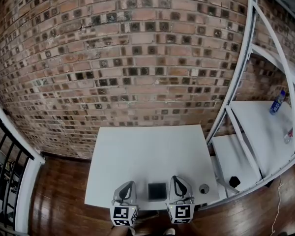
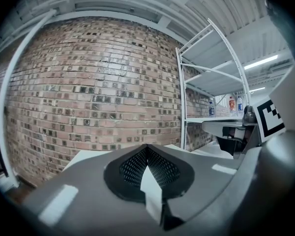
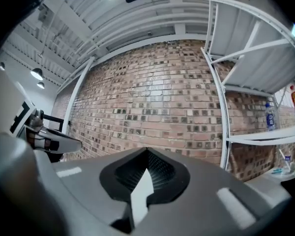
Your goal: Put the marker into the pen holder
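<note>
A black square pen holder (image 1: 157,191) stands on the white table (image 1: 147,151) near its front edge, seen from above. My left gripper (image 1: 128,185) is just left of it and my right gripper (image 1: 179,180) just right of it. Both are shut with nothing between the jaws, and both point toward the brick wall. A small round dark object (image 1: 204,188) sits on the table right of the right gripper; it is too small to tell whether it is the marker. The gripper views show only shut jaws, the wall and the other gripper (image 2: 248,127) (image 3: 46,141).
A white metal shelf rack (image 1: 246,107) stands close to the table's right side, with bottles (image 1: 278,102) on its shelves and a black object (image 1: 234,182) on a low shelf. A brick wall (image 1: 128,58) rises behind the table. A black railing (image 1: 5,161) is at the left.
</note>
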The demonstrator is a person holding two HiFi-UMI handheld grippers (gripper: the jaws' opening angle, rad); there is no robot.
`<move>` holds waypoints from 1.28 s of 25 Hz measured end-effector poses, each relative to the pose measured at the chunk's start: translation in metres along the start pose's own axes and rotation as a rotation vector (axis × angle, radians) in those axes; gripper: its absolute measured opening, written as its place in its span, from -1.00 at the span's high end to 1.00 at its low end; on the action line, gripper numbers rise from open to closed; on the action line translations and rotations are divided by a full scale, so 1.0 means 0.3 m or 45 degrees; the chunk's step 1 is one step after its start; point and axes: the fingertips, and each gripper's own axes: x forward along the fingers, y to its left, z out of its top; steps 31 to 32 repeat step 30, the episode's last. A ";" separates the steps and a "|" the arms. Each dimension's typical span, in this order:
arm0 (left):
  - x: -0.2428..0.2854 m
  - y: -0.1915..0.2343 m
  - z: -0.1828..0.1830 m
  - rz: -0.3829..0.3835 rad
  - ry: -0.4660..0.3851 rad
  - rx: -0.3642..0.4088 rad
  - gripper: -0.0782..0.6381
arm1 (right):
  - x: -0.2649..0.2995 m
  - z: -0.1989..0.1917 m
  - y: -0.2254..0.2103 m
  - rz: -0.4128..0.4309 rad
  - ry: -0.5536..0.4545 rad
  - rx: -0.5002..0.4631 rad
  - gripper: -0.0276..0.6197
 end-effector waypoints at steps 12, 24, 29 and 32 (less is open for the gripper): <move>-0.012 -0.018 -0.012 0.016 0.008 0.024 0.74 | -0.025 -0.025 -0.037 -0.007 0.028 0.011 0.91; -0.002 -0.026 -0.001 0.010 0.007 0.029 0.74 | -0.019 -0.032 -0.010 0.025 0.031 0.006 0.91; 0.011 -0.029 -0.001 0.005 0.008 0.038 0.74 | -0.012 -0.038 -0.008 0.034 0.033 0.001 0.91; 0.013 -0.029 0.001 0.005 0.008 0.039 0.74 | -0.010 -0.038 -0.007 0.036 0.032 -0.001 0.91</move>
